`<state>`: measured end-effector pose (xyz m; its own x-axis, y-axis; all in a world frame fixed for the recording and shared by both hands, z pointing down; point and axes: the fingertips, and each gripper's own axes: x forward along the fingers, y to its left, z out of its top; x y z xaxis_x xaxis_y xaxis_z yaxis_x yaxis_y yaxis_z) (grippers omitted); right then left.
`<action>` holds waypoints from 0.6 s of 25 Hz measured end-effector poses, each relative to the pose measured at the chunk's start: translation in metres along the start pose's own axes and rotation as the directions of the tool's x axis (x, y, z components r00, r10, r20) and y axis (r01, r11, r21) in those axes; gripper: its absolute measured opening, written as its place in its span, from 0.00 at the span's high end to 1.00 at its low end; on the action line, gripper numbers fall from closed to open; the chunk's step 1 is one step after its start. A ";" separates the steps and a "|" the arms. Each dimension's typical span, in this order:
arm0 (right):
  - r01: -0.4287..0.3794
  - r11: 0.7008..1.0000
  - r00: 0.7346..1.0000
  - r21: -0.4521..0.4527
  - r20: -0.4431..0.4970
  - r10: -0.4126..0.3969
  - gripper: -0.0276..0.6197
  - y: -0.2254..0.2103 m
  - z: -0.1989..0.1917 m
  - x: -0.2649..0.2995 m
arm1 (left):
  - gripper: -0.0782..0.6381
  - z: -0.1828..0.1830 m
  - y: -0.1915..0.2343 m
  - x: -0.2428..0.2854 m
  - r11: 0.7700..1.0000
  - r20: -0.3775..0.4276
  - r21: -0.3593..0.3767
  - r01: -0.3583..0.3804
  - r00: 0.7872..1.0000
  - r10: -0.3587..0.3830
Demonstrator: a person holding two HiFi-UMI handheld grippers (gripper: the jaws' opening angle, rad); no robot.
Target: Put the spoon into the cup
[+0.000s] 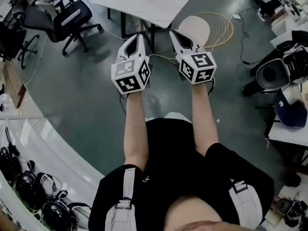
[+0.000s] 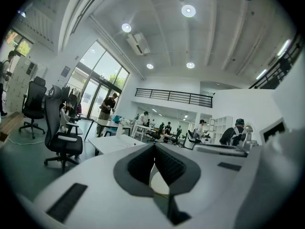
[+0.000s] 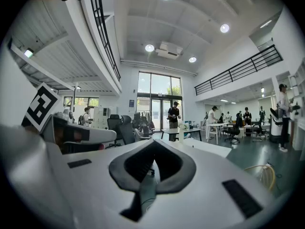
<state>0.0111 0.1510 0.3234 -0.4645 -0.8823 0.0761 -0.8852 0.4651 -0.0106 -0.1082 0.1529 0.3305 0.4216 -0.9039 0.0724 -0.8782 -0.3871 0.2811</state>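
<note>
Left gripper (image 1: 138,36), right gripper (image 1: 173,32) level, fingers (image 2: 141,164) closed.

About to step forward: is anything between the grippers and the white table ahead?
A round pale stool stands by the white table's right corner, just ahead of the right gripper; nothing stands ahead of the left gripper. The office chair stands well left. No spoon or cup can be made out.

From the person's head, one camera looks steeply down, close over both forearms, the left gripper (image 1: 138,36) and the right gripper (image 1: 174,33), to the grey floor (image 1: 86,90) well below. Each gripper's camera rides just behind its own jaws, facing level across an open office. All three views take in what appears to be the same white table (image 1: 144,1). The right gripper view also catches the left's marker cube (image 3: 40,104).
</note>
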 end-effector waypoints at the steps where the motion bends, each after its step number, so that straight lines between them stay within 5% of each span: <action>1: -0.006 1.000 1.000 -0.004 0.004 0.006 0.95 0.001 0.001 0.001 | 0.87 0.001 0.000 0.001 1.000 -0.001 0.002 0.002 1.000 -0.002; 7: -0.027 0.999 1.000 -0.018 0.012 0.027 0.95 0.011 0.005 0.008 | 0.87 0.007 0.011 -0.001 1.000 0.006 -0.004 -0.010 1.000 0.010; 15: -0.033 0.995 0.998 0.091 0.052 0.028 0.95 0.009 0.010 0.017 | 0.87 0.009 0.022 -0.004 1.000 0.004 -0.014 -0.013 1.000 0.013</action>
<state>-0.0047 0.1398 0.3144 -0.4897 -0.8716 0.0234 -0.8683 0.4851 -0.1037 -0.1310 0.1467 0.3282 0.4095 -0.9094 0.0724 -0.8803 -0.3730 0.2932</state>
